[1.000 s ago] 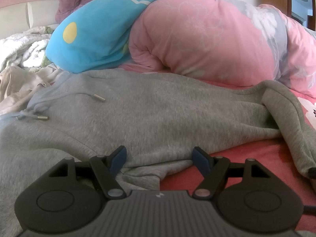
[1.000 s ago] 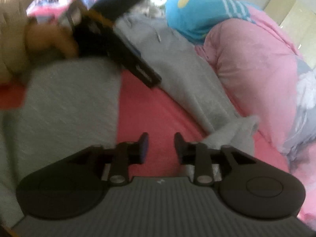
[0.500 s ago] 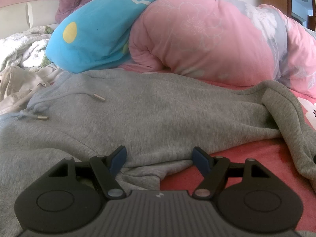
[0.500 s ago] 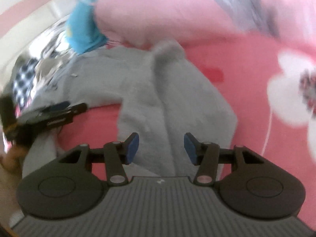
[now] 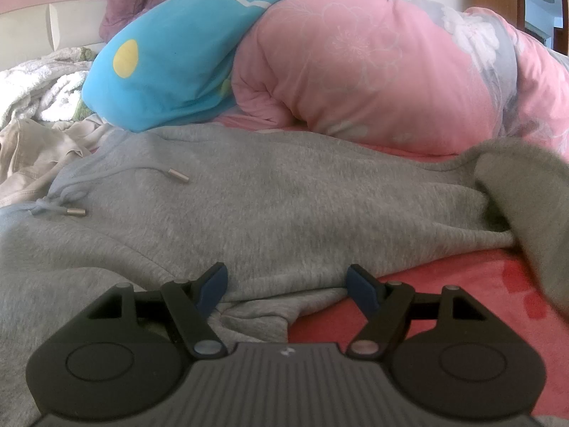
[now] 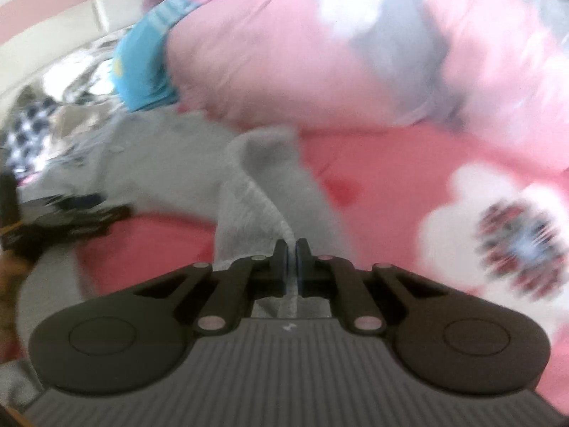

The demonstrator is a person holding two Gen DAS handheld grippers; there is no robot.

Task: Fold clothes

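Right wrist view shows the right gripper (image 6: 291, 252), its jaws having just closed, pinching a thin edge of the grey sweatpants (image 6: 270, 178); so slight a bite could slip when pulled. The sweatpants lie spread across the red bed sheet (image 5: 462, 284). The left gripper (image 5: 288, 283) gapes wide over their crumpled near hem, holding nothing.

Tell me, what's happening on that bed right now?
Right hand-held gripper shut on grey sweatpants hem. Left hand-held gripper open, over the crotch fold. Pink duvet crowds the far edge.
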